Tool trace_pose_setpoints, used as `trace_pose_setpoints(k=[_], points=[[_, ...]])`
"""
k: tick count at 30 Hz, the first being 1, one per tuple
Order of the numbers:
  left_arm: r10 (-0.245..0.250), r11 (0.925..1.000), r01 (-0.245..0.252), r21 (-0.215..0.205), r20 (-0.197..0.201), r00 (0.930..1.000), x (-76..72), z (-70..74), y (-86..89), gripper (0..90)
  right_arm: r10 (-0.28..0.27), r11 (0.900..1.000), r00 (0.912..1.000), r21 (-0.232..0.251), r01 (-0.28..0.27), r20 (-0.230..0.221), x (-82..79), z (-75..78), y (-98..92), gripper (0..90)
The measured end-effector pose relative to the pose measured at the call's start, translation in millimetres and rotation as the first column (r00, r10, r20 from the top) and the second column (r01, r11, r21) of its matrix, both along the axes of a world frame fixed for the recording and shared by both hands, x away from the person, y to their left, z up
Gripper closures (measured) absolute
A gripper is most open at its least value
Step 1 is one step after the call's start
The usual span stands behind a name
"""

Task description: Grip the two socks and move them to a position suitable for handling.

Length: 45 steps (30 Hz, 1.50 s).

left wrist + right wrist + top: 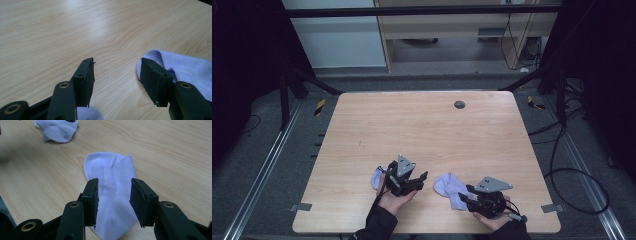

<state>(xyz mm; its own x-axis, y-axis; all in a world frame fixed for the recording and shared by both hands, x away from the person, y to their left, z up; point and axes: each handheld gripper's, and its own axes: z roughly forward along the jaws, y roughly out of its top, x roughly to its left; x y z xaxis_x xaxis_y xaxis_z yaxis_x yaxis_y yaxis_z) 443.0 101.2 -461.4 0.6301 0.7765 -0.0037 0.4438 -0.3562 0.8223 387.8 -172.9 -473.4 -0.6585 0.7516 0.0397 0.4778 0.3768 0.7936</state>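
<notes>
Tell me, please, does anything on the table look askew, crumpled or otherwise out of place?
Slightly. The sock by the left gripper lies bunched into a crumpled heap, while the other sock, under the open right gripper, lies flatter with one edge folded over. Nothing looks spilled or damaged on the wooden table.

Two pale lilac socks (pixel 451 189) (pixel 377 177) lie apart, rumpled, on the table's near edge.

table (pixel 422 130): pale smooth wood | socks (pixel 112 192): soft matt cloth
</notes>
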Motion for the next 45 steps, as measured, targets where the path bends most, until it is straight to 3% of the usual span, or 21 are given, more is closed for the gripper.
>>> trace_pose_setpoints(k=[8,21,40,45], points=[[-0.016,0.9994,0.017,0.029,-0.025,0.9996,1.9,-10.9,-14.8,47.5,0.030,0.999,0.9991,-0.011,-0.030,-0.029,-2.1,-6.7,6.4,61.7],[-0.046,0.9983,0.049,0.031,-0.070,0.9965,2.9,-27.0,-34.4,53.6,0.067,0.997,0.9959,-0.040,-0.070,-0.060,-2.9,-14.2,13.5,65.6],[-0.044,0.9978,0.050,0.043,-0.128,0.9908,3.2,-40.7,-45.7,73.9,0.118,0.989,0.9872,-0.079,-0.127,-0.107,-3.1,-21.0,20.2,68.9],[-0.038,0.9985,0.043,0.034,-0.137,0.9898,2.8,-40.9,-46.1,82.0,0.119,0.988,0.9847,-0.085,-0.131,-0.127,-2.1,-23.1,20.6,75.0]])
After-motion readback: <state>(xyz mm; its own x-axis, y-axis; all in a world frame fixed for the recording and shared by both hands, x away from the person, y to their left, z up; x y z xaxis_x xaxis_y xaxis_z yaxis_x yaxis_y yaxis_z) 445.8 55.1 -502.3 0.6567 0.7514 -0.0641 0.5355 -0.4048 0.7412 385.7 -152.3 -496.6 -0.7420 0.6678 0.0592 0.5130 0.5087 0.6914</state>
